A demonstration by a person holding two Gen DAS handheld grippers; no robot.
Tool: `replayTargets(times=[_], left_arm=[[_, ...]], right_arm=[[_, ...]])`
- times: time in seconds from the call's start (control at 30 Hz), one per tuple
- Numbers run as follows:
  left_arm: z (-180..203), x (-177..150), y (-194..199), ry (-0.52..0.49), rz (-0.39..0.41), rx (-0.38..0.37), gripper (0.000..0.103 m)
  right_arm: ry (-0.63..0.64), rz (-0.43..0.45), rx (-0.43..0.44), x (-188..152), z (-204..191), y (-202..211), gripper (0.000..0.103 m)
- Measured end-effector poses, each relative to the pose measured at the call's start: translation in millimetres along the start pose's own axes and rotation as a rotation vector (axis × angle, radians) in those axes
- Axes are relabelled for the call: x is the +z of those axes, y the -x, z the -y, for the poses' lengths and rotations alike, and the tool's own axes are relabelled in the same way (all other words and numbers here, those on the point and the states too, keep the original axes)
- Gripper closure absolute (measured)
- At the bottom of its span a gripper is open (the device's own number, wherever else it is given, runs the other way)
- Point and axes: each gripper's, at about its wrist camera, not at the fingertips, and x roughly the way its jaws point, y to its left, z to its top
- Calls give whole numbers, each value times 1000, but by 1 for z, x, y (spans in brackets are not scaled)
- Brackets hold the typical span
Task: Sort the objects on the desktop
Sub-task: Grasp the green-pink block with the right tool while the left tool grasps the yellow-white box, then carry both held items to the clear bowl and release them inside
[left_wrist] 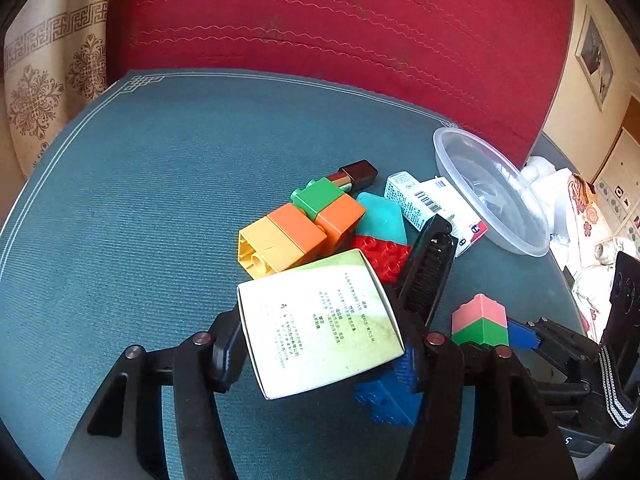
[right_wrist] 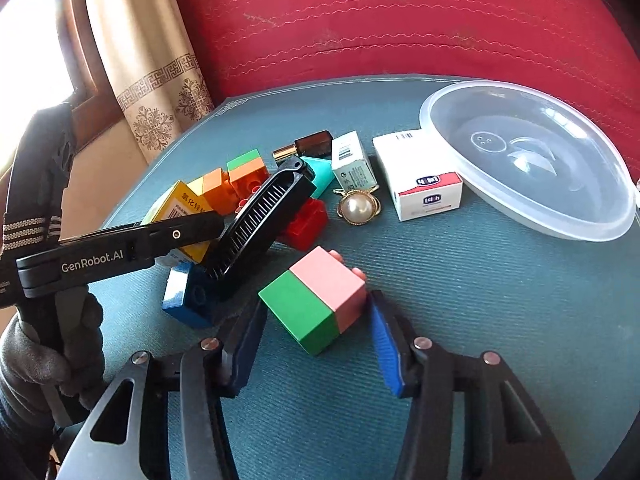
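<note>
My left gripper (left_wrist: 320, 320) is shut on a green-and-white printed box (left_wrist: 316, 332), which sits tilted between the two fingers above the pile. In the right wrist view that box shows a yellow side (right_wrist: 176, 204) under the left gripper's finger (right_wrist: 140, 244). My right gripper (right_wrist: 316, 304) is shut on a pink-and-green block (right_wrist: 316, 300) resting on the mat, with a blue pad (right_wrist: 384, 344) against its corner. The block (left_wrist: 480, 320) also shows at the right of the left wrist view.
A black comb (right_wrist: 260, 220) leans on red (right_wrist: 304, 224), blue (right_wrist: 180, 292) and orange bricks (left_wrist: 296, 236). Behind them lie a lipstick (right_wrist: 312, 142), a teal piece (left_wrist: 380, 216), small cartons (right_wrist: 424, 176) and a pearl brooch (right_wrist: 356, 208). A clear bowl (right_wrist: 528, 160) stands at the right of the mat (left_wrist: 140, 200).
</note>
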Motion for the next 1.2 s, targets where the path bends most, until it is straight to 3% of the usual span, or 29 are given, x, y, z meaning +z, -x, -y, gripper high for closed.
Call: replayTargets(times=[0.33, 0.5, 0.73, 0.93, 1.2], left_arm=[[23, 10, 21, -47, 61, 12, 41], [35, 10, 19, -60, 58, 2, 41], [42, 11, 20, -70, 59, -3, 41], [51, 12, 22, -80, 65, -3, 41], [61, 14, 21, -87, 65, -8, 41]], right_arm=[[-125, 54, 26, 4, 32, 21, 48], [-173, 111, -20, 18, 62, 42, 48], [-183, 168, -154, 55, 95, 52, 48], [-213, 132, -246, 84, 136, 25, 48], [-154, 43, -322, 84, 153, 4, 48]])
